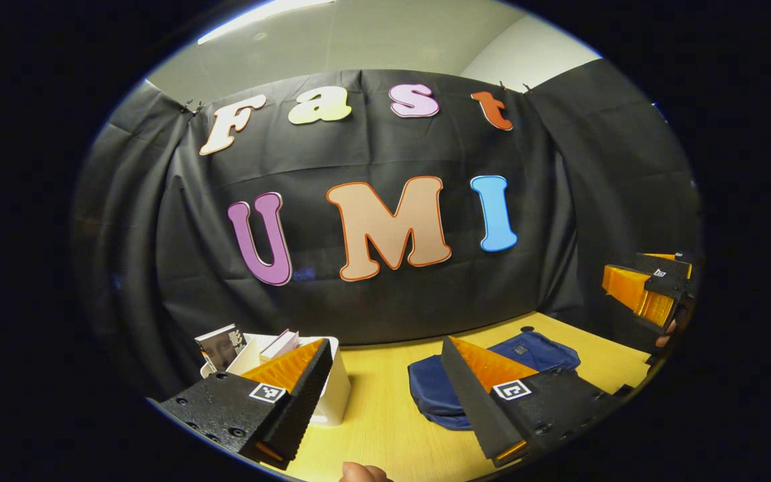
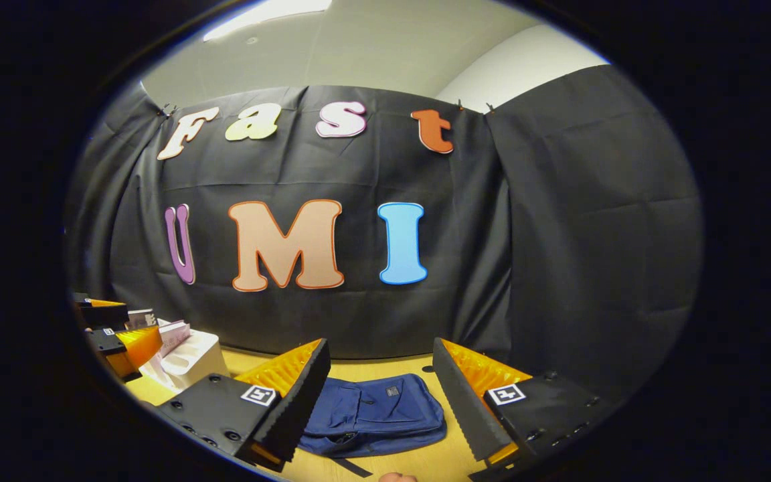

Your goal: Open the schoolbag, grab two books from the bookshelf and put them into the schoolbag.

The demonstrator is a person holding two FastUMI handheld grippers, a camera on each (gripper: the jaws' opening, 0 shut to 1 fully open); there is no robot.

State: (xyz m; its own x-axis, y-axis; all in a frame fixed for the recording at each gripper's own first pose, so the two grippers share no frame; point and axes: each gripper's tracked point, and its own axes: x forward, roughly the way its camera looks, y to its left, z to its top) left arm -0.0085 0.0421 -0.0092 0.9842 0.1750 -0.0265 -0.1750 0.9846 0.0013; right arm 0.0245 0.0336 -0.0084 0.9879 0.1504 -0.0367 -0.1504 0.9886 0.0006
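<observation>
A dark blue schoolbag [image 2: 375, 415] lies flat on the wooden table, zipped as far as I can tell; in the left gripper view the schoolbag [image 1: 526, 355] sits right of centre. A white bookshelf box [image 1: 332, 395] holds books [image 1: 221, 347] at the left, and the same bookshelf [image 2: 188, 361] appears at the left of the right gripper view. My left gripper [image 1: 385, 365] hovers open above the table between shelf and bag. My right gripper [image 2: 382, 365] hangs open above the bag, touching nothing. The other gripper [image 1: 650, 288] is seen at the far right, the left one [image 2: 114, 335] at the far left.
The wooden table [image 1: 392, 415] runs back to the black cloth wall. A small dark hole [image 1: 527, 329] lies in the tabletop behind the bag. A fingertip [image 1: 362, 472] shows at the bottom edge.
</observation>
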